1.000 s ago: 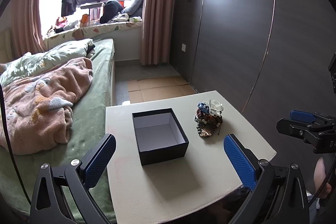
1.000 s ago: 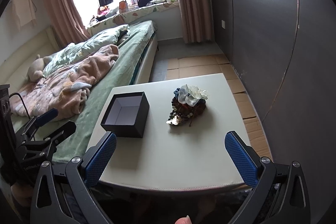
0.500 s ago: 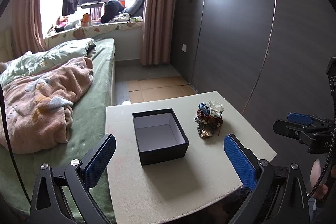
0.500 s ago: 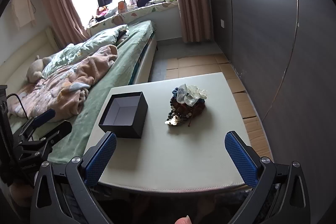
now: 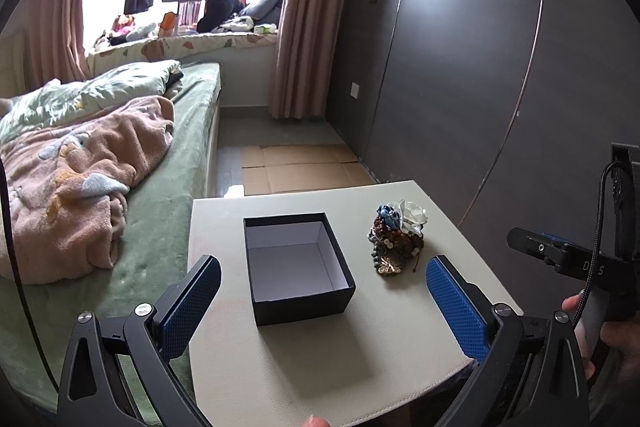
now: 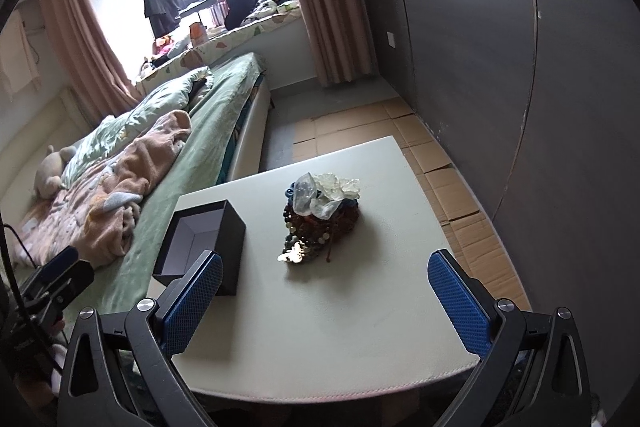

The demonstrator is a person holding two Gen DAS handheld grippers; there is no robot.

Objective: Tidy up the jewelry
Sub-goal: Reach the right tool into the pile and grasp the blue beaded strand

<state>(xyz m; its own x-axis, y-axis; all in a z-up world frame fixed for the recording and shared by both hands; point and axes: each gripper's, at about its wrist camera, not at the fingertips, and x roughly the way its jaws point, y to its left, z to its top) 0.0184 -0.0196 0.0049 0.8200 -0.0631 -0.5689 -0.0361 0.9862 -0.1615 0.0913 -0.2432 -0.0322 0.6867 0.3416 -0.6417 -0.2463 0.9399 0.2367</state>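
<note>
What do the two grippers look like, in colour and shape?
Both the left gripper and the right gripper have black angular frames with silver bolts and blue textured pads. A braided black cable hangs beside the right one.

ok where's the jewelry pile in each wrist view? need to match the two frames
Left wrist: jewelry pile right of centre on the table, to the right of the black box, between the open fingers of the left gripper.
Right wrist: jewelry pile near centre, right of the black box, ahead of the open right gripper.
Shared landmark: the open black box, to the left of the pile in both views.
</note>
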